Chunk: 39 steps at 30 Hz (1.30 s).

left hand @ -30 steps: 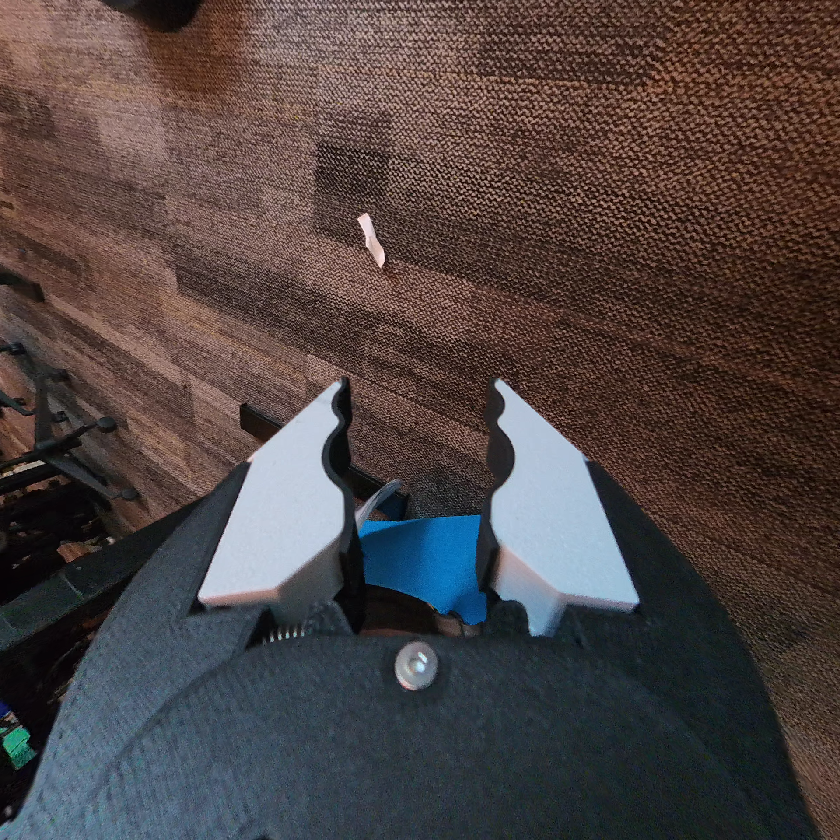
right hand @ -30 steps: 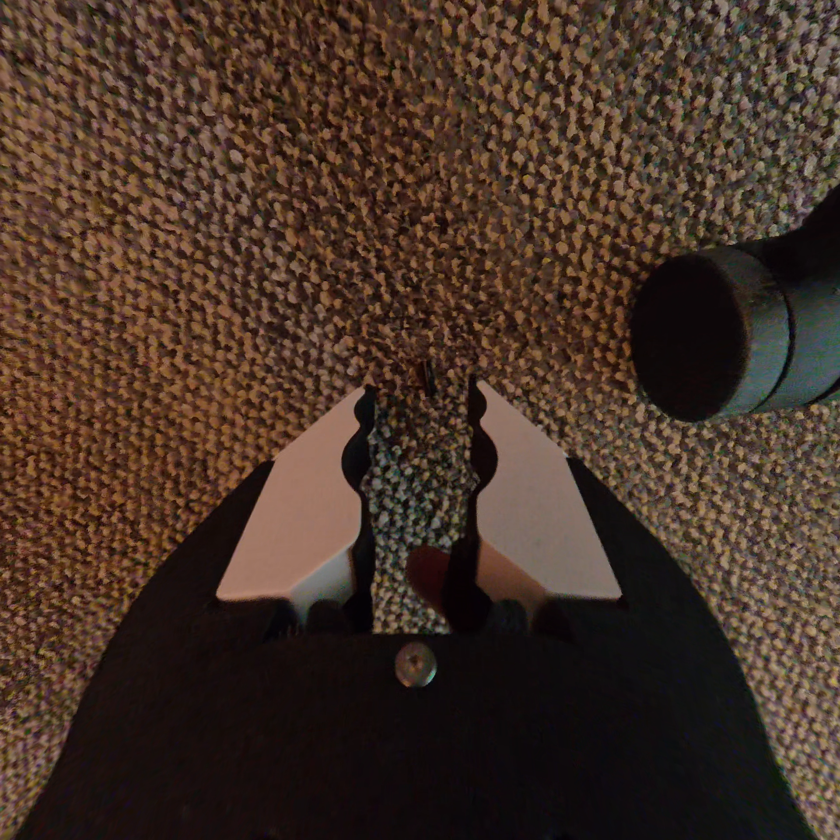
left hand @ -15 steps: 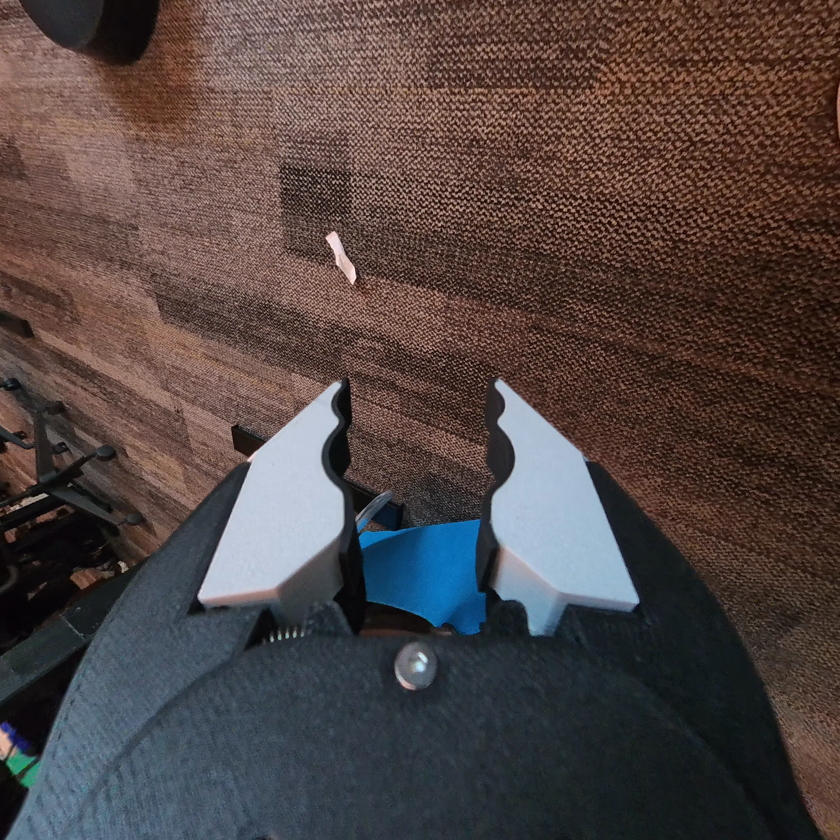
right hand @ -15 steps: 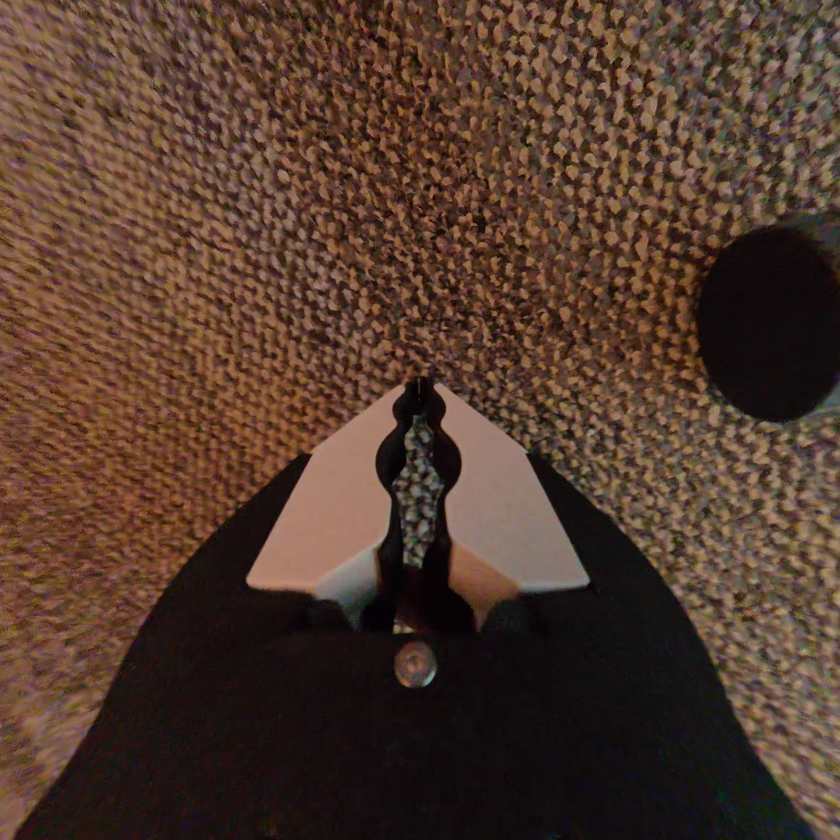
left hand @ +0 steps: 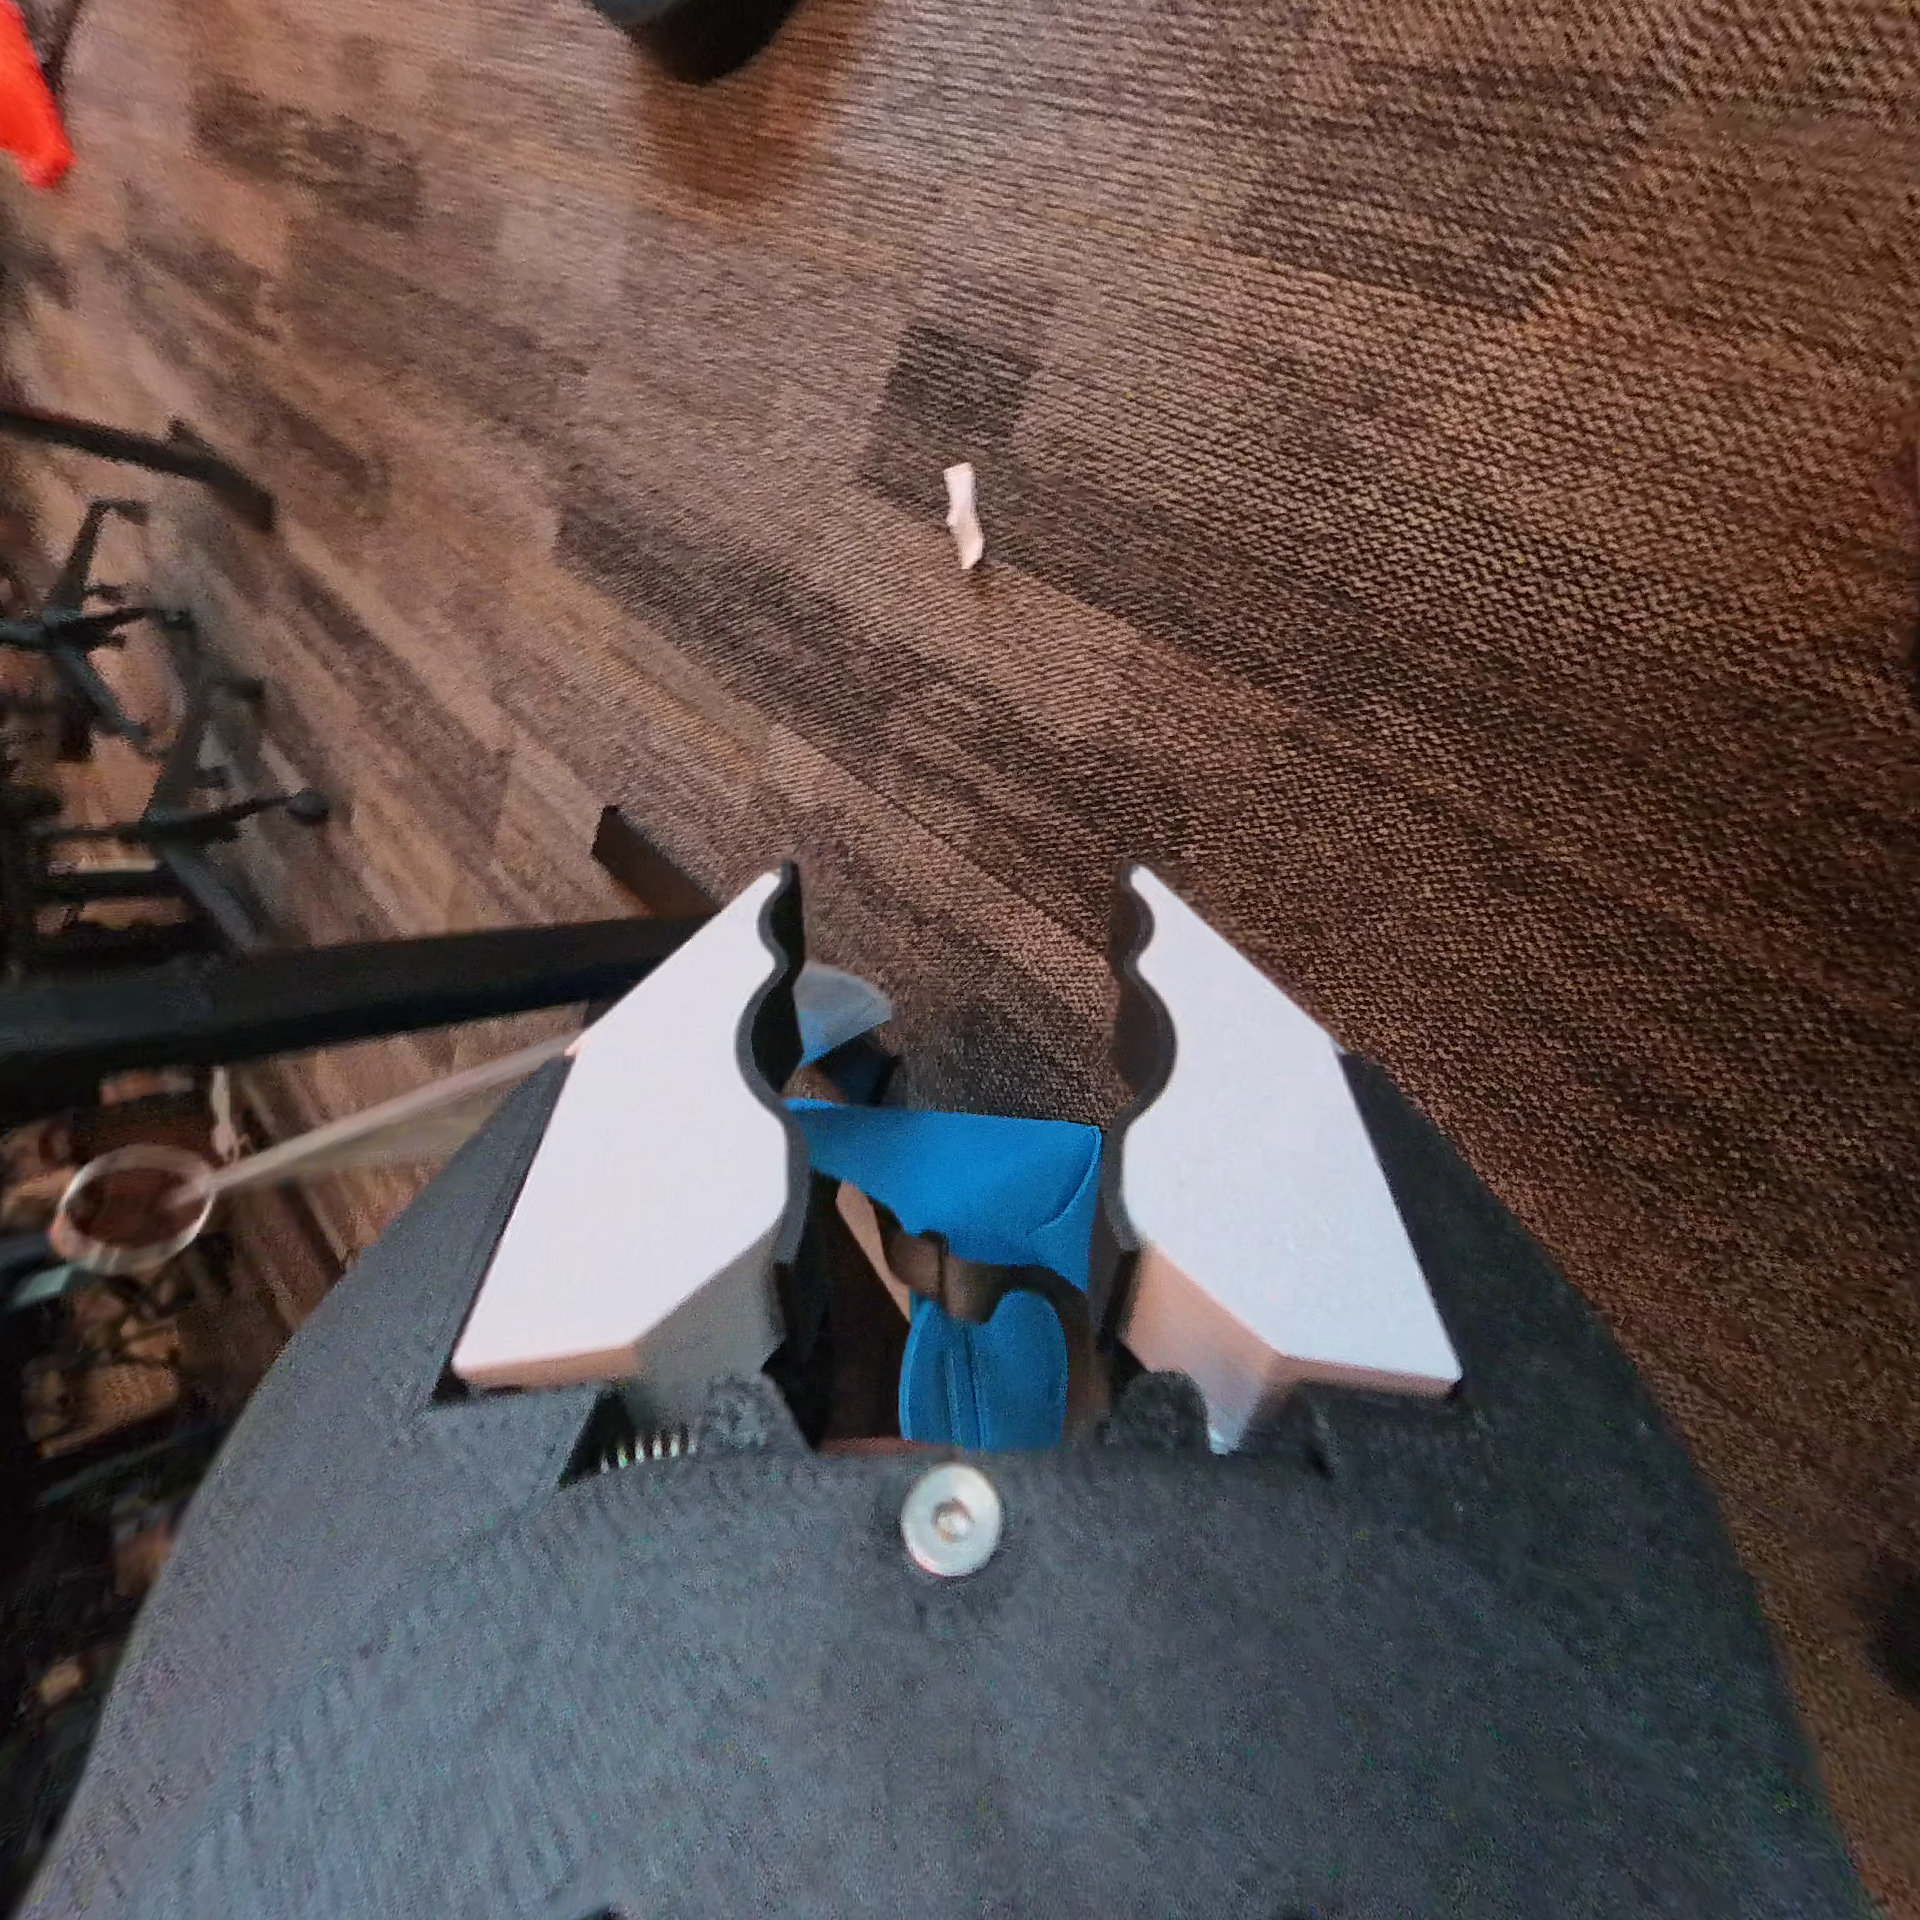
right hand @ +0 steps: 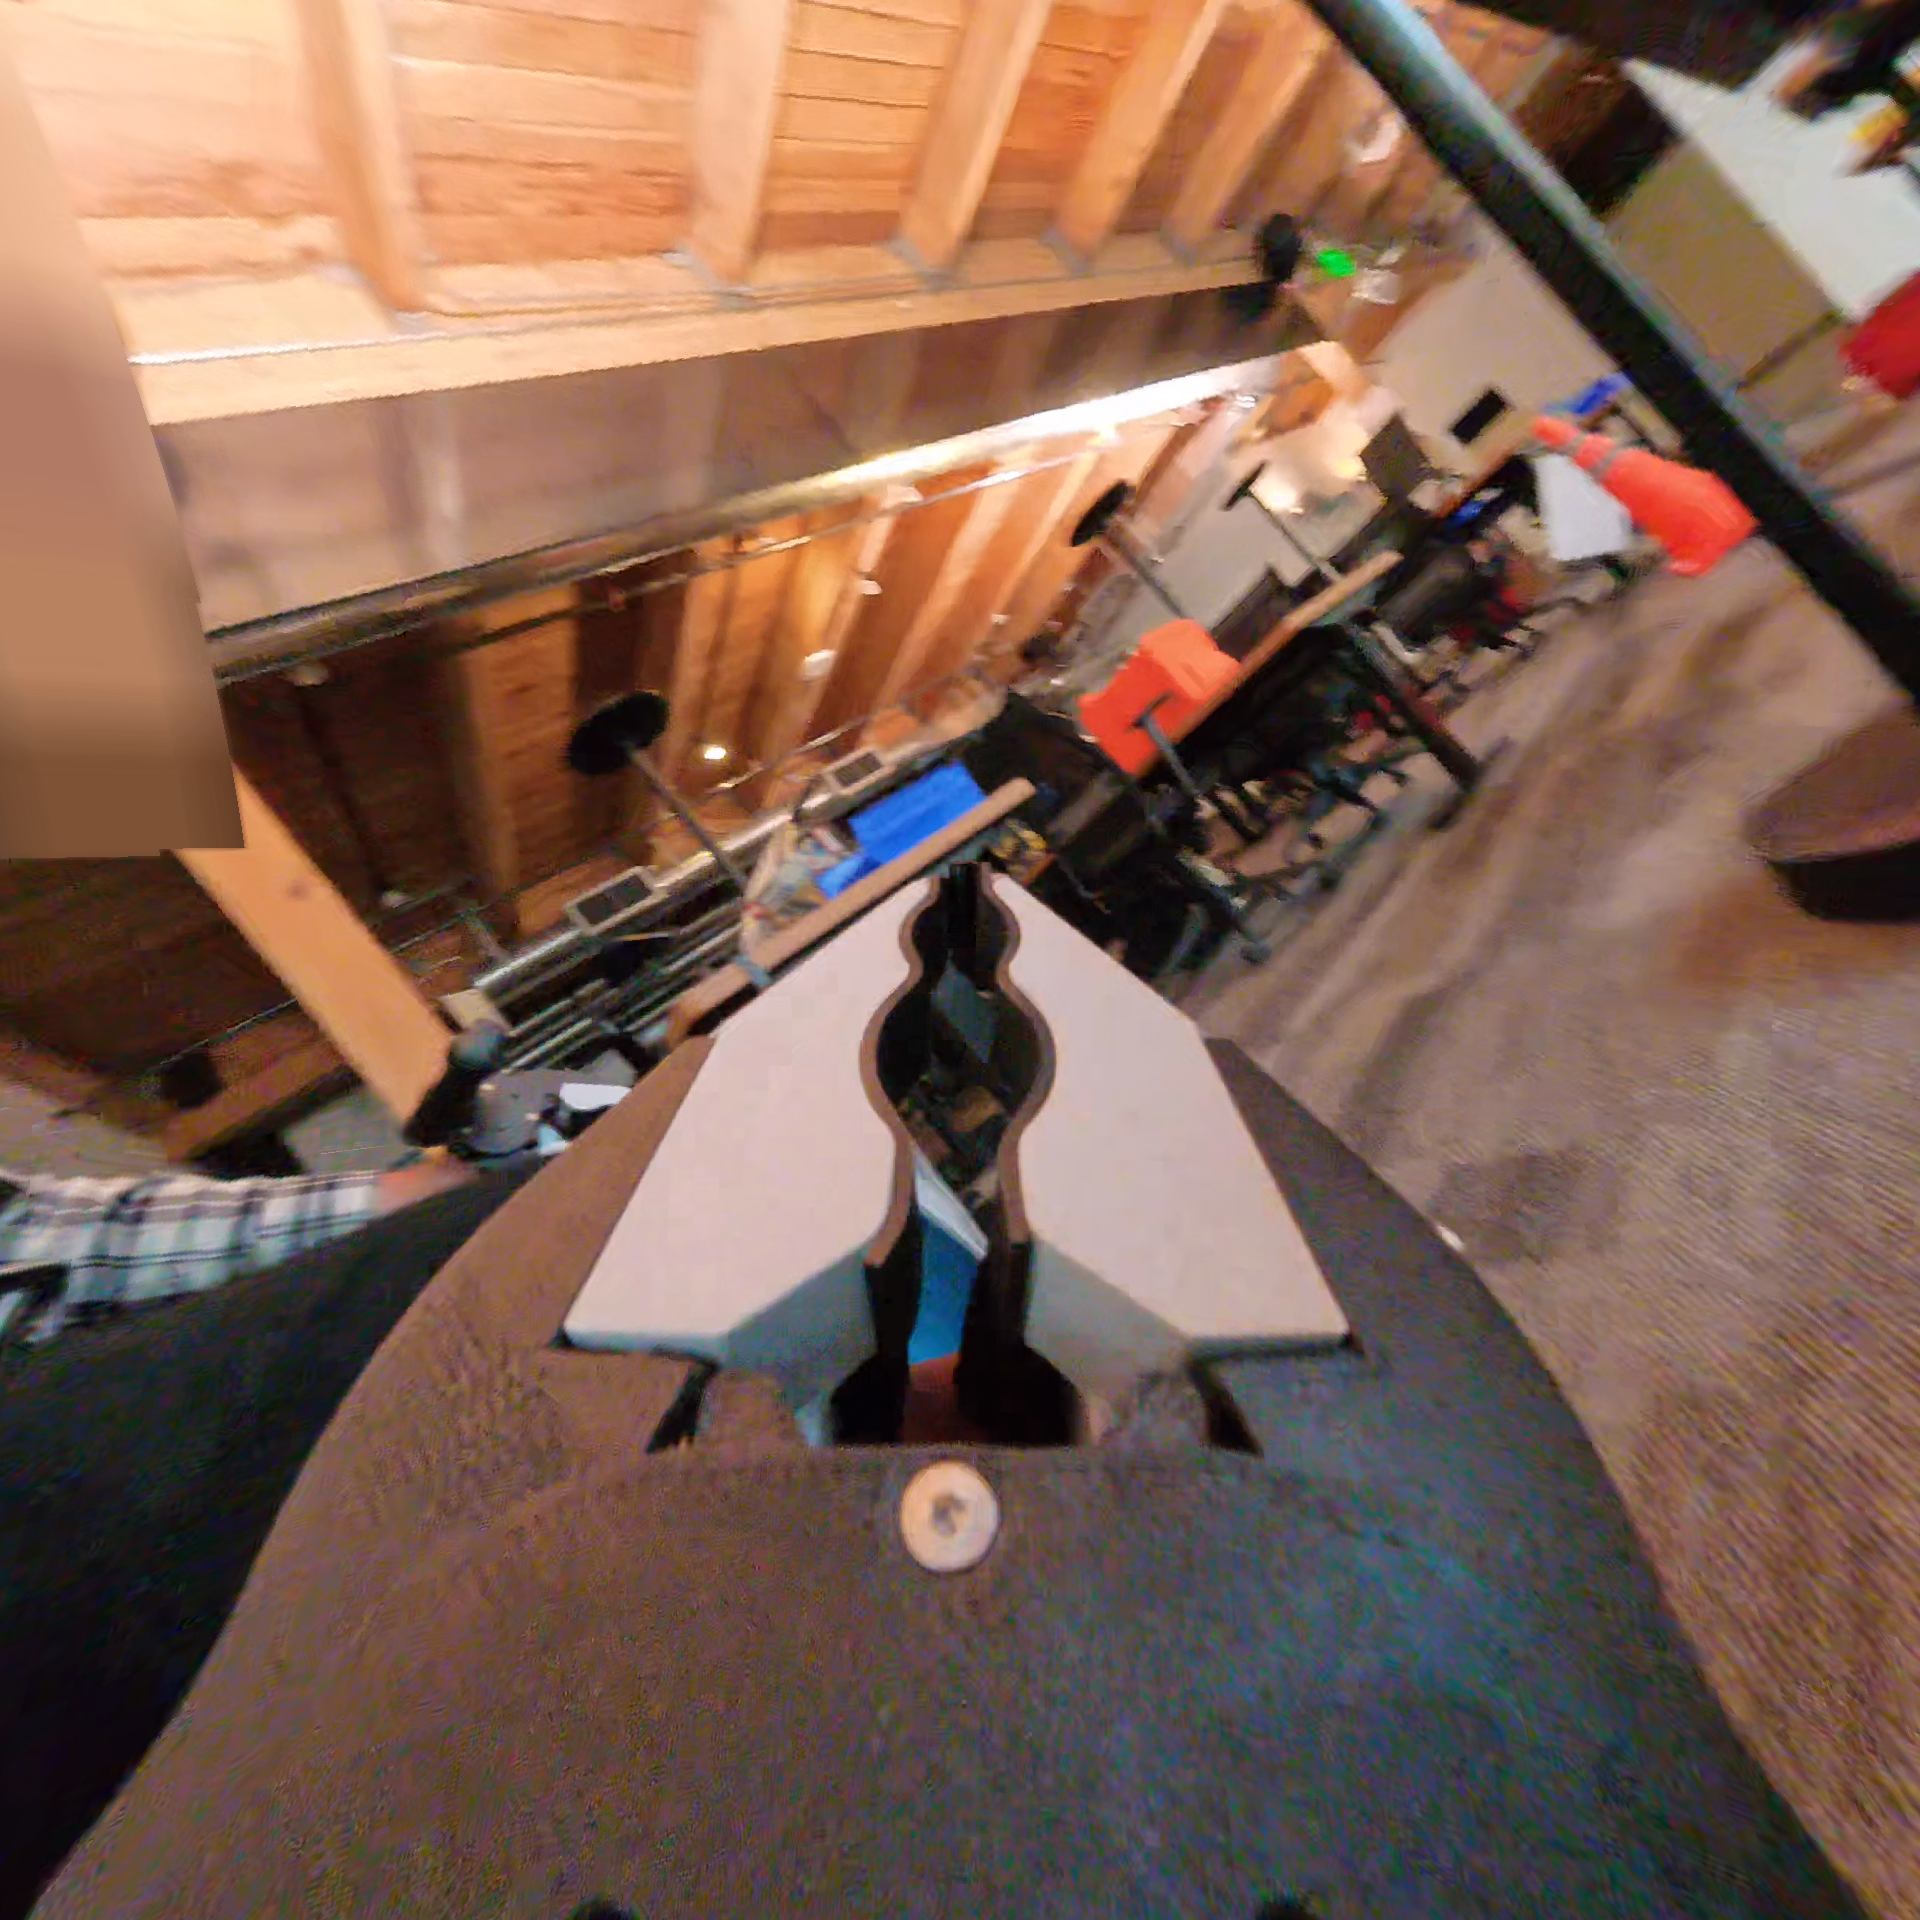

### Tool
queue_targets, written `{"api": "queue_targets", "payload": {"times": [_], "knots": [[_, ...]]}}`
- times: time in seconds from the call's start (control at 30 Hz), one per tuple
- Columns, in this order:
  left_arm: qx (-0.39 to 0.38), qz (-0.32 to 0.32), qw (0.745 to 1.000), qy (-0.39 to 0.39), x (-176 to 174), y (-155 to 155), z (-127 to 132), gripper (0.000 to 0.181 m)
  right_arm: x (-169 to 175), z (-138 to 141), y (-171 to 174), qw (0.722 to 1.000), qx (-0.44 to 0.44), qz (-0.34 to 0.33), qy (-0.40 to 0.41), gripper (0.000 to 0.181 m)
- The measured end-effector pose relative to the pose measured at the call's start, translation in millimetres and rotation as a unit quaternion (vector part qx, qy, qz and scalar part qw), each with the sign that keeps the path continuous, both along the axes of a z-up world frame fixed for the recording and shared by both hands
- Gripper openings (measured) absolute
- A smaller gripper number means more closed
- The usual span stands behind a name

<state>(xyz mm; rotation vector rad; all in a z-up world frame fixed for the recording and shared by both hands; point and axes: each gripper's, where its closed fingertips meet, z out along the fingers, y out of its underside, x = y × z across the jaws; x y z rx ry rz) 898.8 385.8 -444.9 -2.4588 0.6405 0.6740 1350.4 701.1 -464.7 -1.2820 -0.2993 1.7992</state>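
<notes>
**Left gripper** (left hand: 956,894): fingers apart, nothing between them. Held above brown carpet (left hand: 1351,623), not touching it.
- 12 o'clock of the fingertips, well apart: small white paper scrap (left hand: 961,514) lying on the carpet.
- 6 o'clock, behind the fingertips and between the finger bases: blue material (left hand: 956,1164).
- 9 o'clock: black bar (left hand: 312,987), reaching to the left finger.
- 8 o'clock: metal ring (left hand: 130,1205), blurred.

**Right gripper** (right hand: 961,894): fingers together, tips almost touching. Cannot tell whether anything is pinched there. Aimed across a room, view tilted.
- 11 o'clock: wooden ceiling beams (right hand: 727,156).
- 1 o'clock: orange cone (right hand: 1662,499), far off.
- 2 o'clock: black pole (right hand: 1621,312), slanted.
- 8 o'clock: plaid sleeve (right hand: 187,1236).
</notes>
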Motion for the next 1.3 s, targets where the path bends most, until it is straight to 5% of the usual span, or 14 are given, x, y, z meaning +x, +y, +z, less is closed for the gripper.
{"api": "queue_targets", "payload": {"times": [0.13, 0.3, 0.57, 0.7, 0.83, 1.07, 1.3], "knots": [[0.068, 0.072, 0.995, 0.005, -31.2, -88.0, 63.1, 0.057, -65.1, 127.6, -57.4, 0.988, 0.054, 0.090, 0.114, 0.003], [0.136, 0.176, 0.975, 0.030, -74.0, -240.5, 131.4, 0.056, -155.8, 246.5, -150.5, 0.960, 0.125, 0.186, 0.166, 0.003], [0.235, 0.296, 0.922, 0.079, -80.5, -489.6, 213.1, 0.057, -280.4, 388.5, -348.5, 0.881, 0.221, 0.372, 0.191, 0.003], [0.276, 0.326, 0.900, 0.089, -68.6, -575.7, 225.2, 0.057, -321.0, 424.4, -442.1, 0.843, 0.242, 0.437, 0.199, 0.002], [0.336, 0.320, 0.883, 0.069, -52.7, -605.3, 238.1, 0.057, -352.0, 432.5, -543.3, 0.804, 0.365, 0.439, 0.163, 0.003], [0.402, 0.257, 0.879, 0.012, -37.4, -578.6, 256.8, 0.057, -421.9, 420.8, -661.2, 0.731, 0.574, 0.355, 0.096, 0.003], [0.493, 0.223, 0.835, -0.100, -89.3, -564.4, 281.1, 0.052, -528.3, 377.8, -754.6, 0.635, 0.710, 0.300, 0.056, 0.003]]}}
